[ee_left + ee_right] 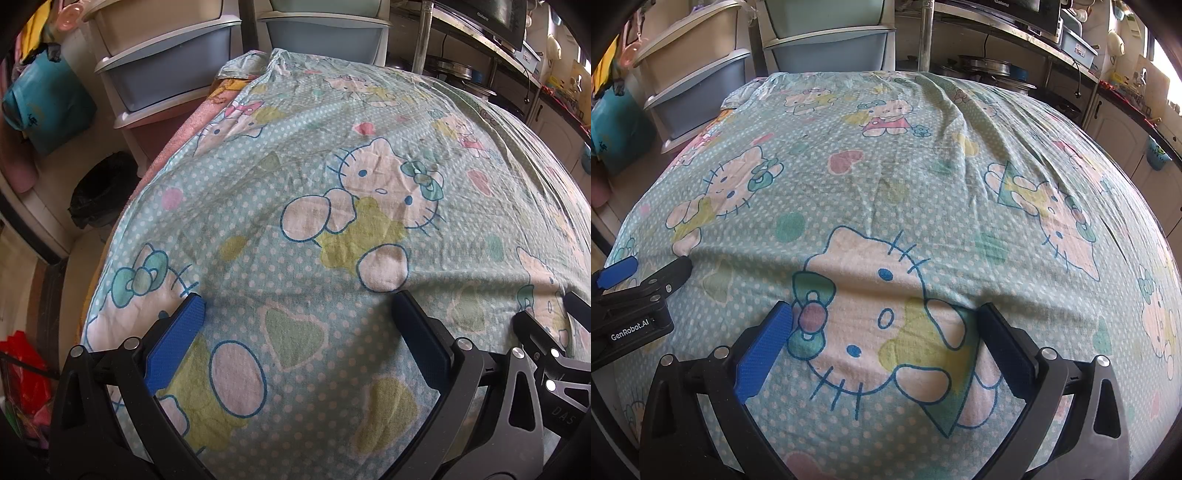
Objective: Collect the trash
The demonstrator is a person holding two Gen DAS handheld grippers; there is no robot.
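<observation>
At nine o'clock in the left wrist view, a bin lined with a black bag (101,190) is sitting on the floor beside the table, below a stack of plastic drawers (162,70). A red bag (22,365) is lying at about eight o'clock. The patterned cloth (332,192) is covering the table and filling the middle of the view; no loose trash is showing on it.

The left gripper (299,314) is hovering over the near edge of the cloth at six o'clock, its blue-padded fingers (177,343) standing wide apart with nothing between them. At four o'clock, part of the right gripper (576,306) is poking into the same view.

In the right wrist view, the left gripper (646,267) is showing at nine o'clock. The right gripper (886,321) is sitting at six o'clock, its jaws spread wide and holding nothing, over a printed cat face. At one o'clock, a microwave (1023,11) is standing on a metal shelf, with pots (990,68) underneath.
</observation>
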